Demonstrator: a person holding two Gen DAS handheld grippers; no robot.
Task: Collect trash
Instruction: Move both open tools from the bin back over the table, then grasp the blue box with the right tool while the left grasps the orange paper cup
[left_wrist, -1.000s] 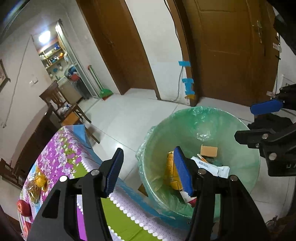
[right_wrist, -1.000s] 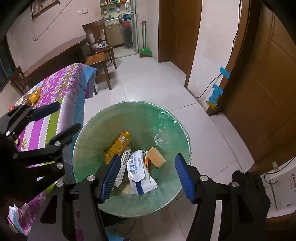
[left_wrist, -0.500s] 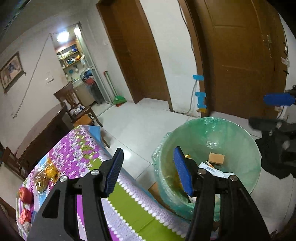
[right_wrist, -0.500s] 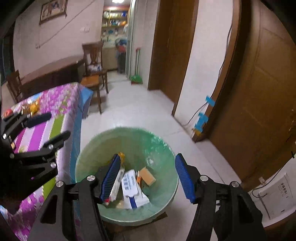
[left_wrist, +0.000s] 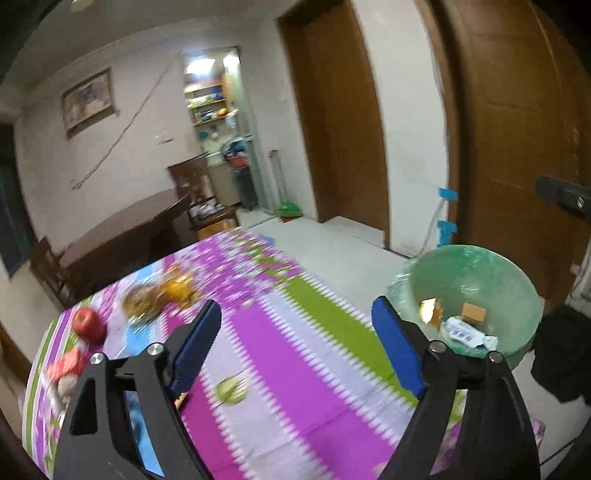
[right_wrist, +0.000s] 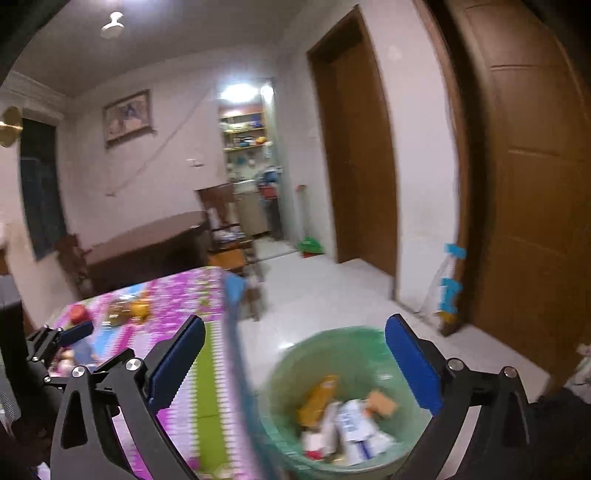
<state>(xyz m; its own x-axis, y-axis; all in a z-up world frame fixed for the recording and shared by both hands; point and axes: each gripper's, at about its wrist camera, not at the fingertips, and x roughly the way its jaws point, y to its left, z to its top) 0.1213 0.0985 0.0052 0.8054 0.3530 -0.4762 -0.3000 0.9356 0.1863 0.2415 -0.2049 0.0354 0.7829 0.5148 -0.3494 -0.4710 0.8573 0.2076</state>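
While opening, right tool (right_wrist: 293, 363) above bin (right_wrist: 291, 363)

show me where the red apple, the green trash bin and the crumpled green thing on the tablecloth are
red apple (left_wrist: 88, 325), left wrist view, middle of its skin.
green trash bin (left_wrist: 480, 273), left wrist view, inner far wall.
crumpled green thing (left_wrist: 231, 391), left wrist view, its centre.

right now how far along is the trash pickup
Done: several wrappers and a small box lie in the green bin. In hand: nothing; the left gripper and right gripper are both opening with nothing between the fingers. Left: a crumpled wrapper and other small bits on the table, too blurred to sort.
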